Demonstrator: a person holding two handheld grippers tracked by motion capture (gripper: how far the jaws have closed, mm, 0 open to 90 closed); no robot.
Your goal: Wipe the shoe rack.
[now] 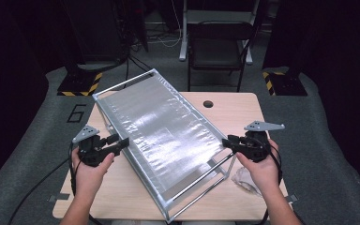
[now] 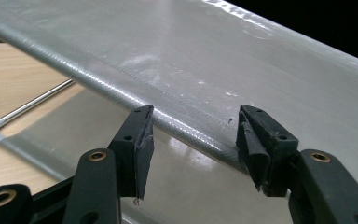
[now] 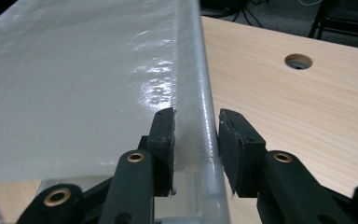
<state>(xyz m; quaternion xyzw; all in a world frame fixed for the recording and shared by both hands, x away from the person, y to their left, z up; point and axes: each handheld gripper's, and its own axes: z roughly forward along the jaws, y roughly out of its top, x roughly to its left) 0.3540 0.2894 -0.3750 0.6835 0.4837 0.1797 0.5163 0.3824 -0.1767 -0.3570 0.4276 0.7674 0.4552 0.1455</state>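
A: Nearest in the high view are the person's forearms, coming up from the bottom edge. The left gripper [image 1: 124,142] sits at the left side of the rack [image 1: 159,126] and the right gripper [image 1: 226,142] at its right side.

B: What does the rack look like from up there?

A: A metal frame with a translucent, silvery sheet stretched across its top, shiny and faintly rippled. It stands aslant on the wooden table [image 1: 243,112], thin rods forming its legs at the near end. A crumpled bit of clear plastic [image 1: 244,179] lies on the table by the right wrist.

B: And the left gripper view?

A: The two black jaws rise close to the lens, spread well apart. The rack's edge [image 2: 177,123], a rod wrapped in fine-textured sheet with a stitched seam beside it, runs across just behind them. The pads don't press on it.

B: The right gripper view?

A: Its jaws stand either side of the rack's sheet-wrapped edge tube [image 3: 205,116]. The left pad lies on the sheet; the right pad is just beside the tube, with a thin gap, so not pinching. The table's round hole [image 3: 298,61] shows beyond.
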